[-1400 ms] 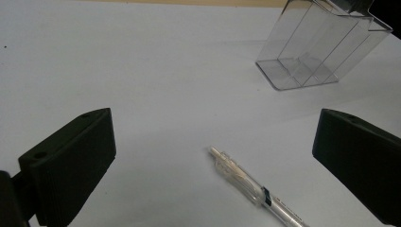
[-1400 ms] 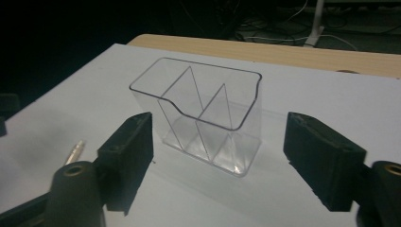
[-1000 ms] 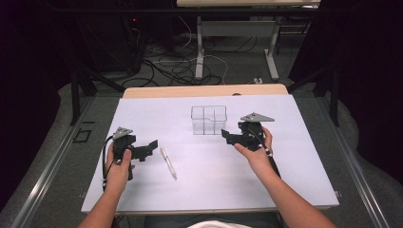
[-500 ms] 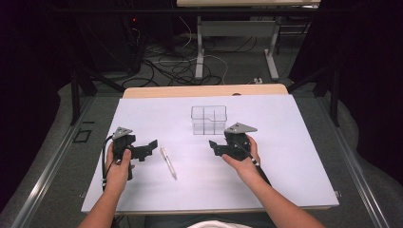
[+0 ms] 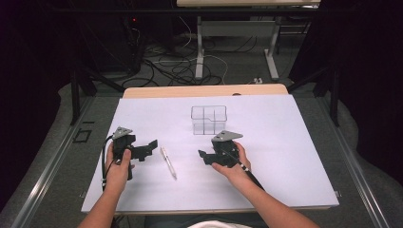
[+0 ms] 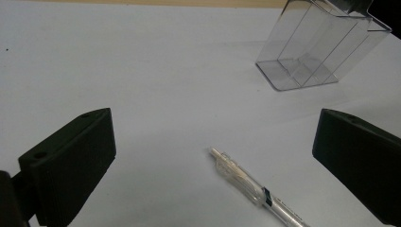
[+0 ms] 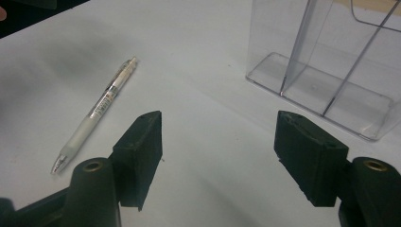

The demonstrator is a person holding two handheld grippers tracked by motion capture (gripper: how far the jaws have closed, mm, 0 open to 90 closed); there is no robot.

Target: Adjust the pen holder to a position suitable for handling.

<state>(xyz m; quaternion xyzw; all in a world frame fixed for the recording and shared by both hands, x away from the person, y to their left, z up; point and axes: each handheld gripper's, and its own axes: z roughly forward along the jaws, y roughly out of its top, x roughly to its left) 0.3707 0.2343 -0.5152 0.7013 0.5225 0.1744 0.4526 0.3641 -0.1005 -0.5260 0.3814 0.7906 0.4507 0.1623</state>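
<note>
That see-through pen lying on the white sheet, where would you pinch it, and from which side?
Probably mid-barrel, coming straight down from above. The pen lies flat on the table with bare sheet on both long sides, so a jaw fits on each side, set across its length. The middle should balance better than the thin tip. The right gripper, jaws open and just closing, is close.

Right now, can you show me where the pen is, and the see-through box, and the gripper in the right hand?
pen (image 5: 168,162), high view, middle of its barrel.
see-through box (image 5: 209,119), high view, its front wall.
right gripper (image 5: 203,156), high view, between its jaw tips.
</note>
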